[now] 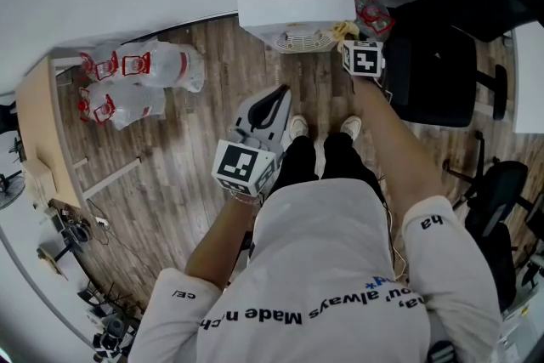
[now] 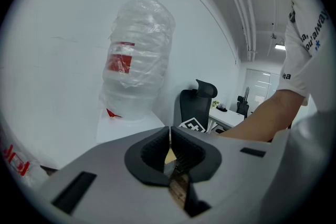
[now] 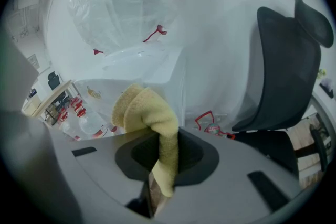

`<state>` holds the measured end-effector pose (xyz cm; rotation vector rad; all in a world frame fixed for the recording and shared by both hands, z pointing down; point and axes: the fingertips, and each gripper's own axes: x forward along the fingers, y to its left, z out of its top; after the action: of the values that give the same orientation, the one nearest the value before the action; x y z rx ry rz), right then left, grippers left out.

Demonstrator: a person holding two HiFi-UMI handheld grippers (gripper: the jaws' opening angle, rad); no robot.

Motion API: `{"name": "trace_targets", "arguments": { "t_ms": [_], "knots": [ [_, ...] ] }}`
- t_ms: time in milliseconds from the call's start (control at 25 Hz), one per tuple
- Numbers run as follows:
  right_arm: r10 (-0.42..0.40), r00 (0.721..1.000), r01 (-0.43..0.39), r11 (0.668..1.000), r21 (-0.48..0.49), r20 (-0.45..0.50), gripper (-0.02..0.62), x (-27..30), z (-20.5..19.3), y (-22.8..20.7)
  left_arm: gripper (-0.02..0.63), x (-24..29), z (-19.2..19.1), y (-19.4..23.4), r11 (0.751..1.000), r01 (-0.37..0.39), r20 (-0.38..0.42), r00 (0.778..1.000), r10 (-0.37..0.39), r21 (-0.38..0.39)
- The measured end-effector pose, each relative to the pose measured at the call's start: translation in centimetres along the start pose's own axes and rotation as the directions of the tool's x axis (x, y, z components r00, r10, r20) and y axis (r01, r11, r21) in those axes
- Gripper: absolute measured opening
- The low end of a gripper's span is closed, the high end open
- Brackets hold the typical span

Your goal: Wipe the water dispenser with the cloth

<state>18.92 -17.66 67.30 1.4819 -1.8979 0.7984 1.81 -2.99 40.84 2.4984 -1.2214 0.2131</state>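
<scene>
While the right hand-held gripper (image 3: 164, 155) pinches the yellow cloth (image 3: 147, 110) just beside the white water dispenser (image 3: 176, 86), the left hand-held gripper (image 2: 170, 152) hangs closed and empty. Risk: just 1 narrow fold looks clamped, so hard rubbing could pull it free.

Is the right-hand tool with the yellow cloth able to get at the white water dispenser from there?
Probably yes. The right gripper, jaws shut on the yellow cloth, sits close to the water dispenser with nothing between them; the office chair stands off to one side.
</scene>
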Motion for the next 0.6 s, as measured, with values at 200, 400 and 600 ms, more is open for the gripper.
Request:
{"name": "trace_targets", "arguments": {
  "t_ms": [200,400,600],
  "knots": [
    [-0.003,1.000,0.003,1.000,-0.001,-0.003,0.060,0.0,0.0,-0.2,0.028,0.4,-0.6,0.0,1.000,0.000,-0.012,1.000,0.000,-0.003],
    [-0.009,1.000,0.009,1.000,-0.001,-0.009,0.060,0.2,-0.2,-0.5,0.028,0.7,-1.1,0.0,1.000,-0.004,-0.018,1.000,0.004,-0.009],
    [-0.002,1.000,0.002,1.000,0.004,-0.017,0.060,0.9,-0.9,-0.6,0.028,0.9,-1.8,0.3,1.000,-0.007,-0.027,1.000,0.007,-0.015]
  ]
}}
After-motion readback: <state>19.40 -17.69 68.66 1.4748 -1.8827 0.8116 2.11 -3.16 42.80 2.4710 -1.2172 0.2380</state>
